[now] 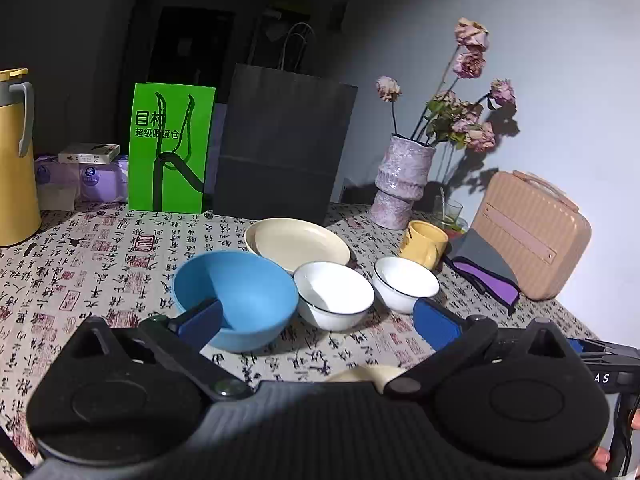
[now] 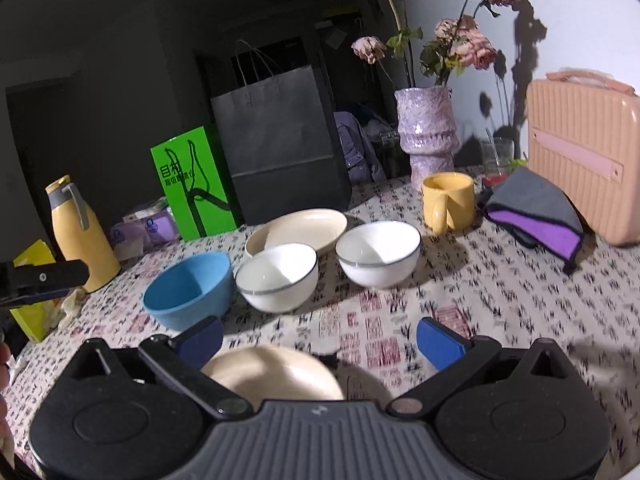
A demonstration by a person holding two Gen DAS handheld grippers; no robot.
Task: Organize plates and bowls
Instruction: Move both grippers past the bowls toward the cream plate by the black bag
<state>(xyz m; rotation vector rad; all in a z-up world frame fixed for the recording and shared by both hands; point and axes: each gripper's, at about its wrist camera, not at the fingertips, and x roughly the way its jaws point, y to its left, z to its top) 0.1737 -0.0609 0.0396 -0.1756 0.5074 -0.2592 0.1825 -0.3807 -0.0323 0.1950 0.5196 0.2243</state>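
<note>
Left wrist view: your left gripper (image 1: 318, 322) is spread wide and empty, the blue bowl (image 1: 236, 300) just past its left finger (image 1: 200, 322) and a white bowl (image 1: 334, 294) ahead between the fingers; closing here could clip the blue rim and tip it. Right wrist view: your right gripper (image 2: 320, 340) is also spread and empty over the near cream plate (image 2: 276, 374), whose thin flat rim may slide away if you pinch carelessly.
</note>
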